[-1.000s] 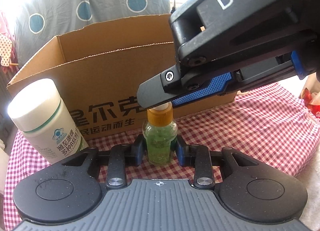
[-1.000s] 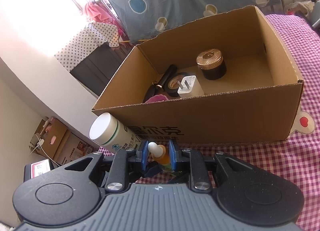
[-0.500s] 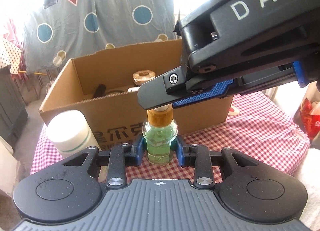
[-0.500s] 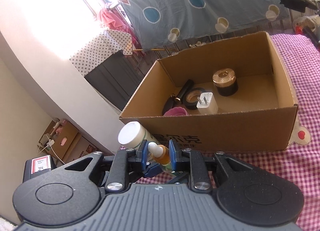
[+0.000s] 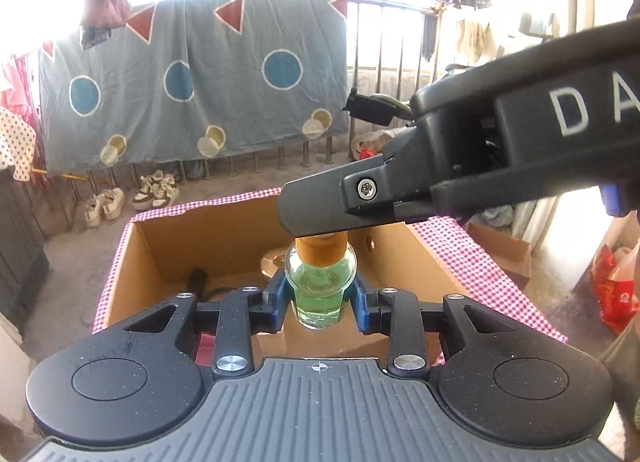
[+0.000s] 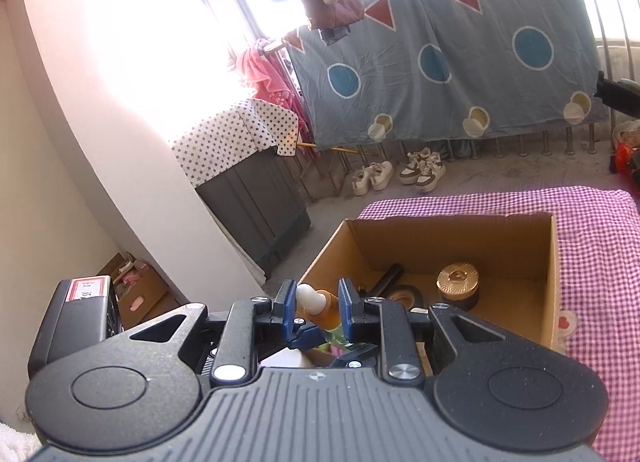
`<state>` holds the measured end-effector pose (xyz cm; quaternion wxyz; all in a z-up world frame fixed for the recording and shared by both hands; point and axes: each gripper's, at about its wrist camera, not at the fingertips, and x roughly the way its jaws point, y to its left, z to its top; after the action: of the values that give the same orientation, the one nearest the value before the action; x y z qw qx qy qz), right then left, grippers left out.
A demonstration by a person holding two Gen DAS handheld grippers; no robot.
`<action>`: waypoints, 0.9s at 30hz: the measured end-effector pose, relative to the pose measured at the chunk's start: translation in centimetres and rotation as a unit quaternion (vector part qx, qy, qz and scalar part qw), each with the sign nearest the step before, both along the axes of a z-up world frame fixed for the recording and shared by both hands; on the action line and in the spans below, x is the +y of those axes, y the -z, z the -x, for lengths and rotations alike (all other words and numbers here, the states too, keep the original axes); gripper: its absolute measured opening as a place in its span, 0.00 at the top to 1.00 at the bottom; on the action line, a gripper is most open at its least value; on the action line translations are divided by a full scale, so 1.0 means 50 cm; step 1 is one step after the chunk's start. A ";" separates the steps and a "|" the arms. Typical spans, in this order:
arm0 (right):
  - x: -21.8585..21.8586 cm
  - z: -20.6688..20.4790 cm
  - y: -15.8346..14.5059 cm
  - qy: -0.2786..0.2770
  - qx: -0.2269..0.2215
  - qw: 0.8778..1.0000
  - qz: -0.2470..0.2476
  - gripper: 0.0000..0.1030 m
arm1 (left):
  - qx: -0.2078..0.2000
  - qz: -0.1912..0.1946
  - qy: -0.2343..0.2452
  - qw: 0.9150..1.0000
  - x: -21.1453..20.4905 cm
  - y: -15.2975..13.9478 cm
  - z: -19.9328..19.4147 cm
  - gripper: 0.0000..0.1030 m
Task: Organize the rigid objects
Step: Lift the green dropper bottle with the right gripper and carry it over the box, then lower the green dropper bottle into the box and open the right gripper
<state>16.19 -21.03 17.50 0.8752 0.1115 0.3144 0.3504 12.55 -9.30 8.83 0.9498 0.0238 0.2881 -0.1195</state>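
**Bottle lifted clear, now over the open box**

Left wrist view: my left tool [image 5: 320, 298] is clamped on the glass body of the small green bottle [image 5: 321, 286], blue pads tight on both sides. My right tool [image 5: 316, 214] comes in from the right edge and sits closed over the orange cap [image 5: 320, 250]. A second ago the bottle stood low against the outer front wall of the cardboard box [image 5: 416, 246] on the checked bench [image 5: 492, 274]; now I look down past it into the box, so both hands have carried it up above the rim. I judge lifting is done and what remains is lowering it inside. The printed characters on the box front have dropped out of sight. On the right tool's housing I read "D A".

Right wrist view: the right tool [image 6: 317, 302] grips the bottle's neck, white dropper tip [image 6: 307, 294] poking out between the pads. The box interior shows a gold-lidded jar [image 6: 458, 284] and a tape roll [image 6: 404, 296]. The white bottle that stood at the box's near left corner has gone from view. A red-bordered label [image 6: 86, 288] is unreadable.
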 end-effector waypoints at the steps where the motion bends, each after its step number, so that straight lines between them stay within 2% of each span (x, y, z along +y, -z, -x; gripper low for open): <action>1: -0.007 -0.025 0.005 0.003 0.008 1.000 0.003 0.76 | 0.014 0.010 0.002 1.000 -0.005 0.003 -0.024 0.70; 6: -0.036 -0.145 0.057 0.015 0.057 0.998 0.017 0.76 | 0.076 0.028 0.007 0.997 -0.030 0.046 -0.133 0.70; 12: -0.054 -0.244 0.145 0.026 0.111 0.993 0.029 0.76 | 0.146 0.024 0.009 0.989 -0.045 0.117 -0.220 0.70; 18: -0.059 -0.285 0.190 0.026 0.130 0.991 0.033 0.76 | 0.186 0.024 0.004 0.982 -0.033 0.148 -0.258 0.69; 22: -0.048 -0.291 0.200 0.023 0.125 0.991 0.049 0.76 | 0.213 0.047 0.003 0.976 -0.022 0.153 -0.273 0.68; 27: -0.047 -0.294 0.212 0.023 0.130 0.990 0.058 0.77 | 0.226 0.064 -0.001 0.972 -0.014 0.155 -0.276 0.67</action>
<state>30.88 -23.37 6.87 0.8399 0.1123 0.4423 0.2940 26.35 -9.99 1.06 0.8599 -0.0651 0.4870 -0.1388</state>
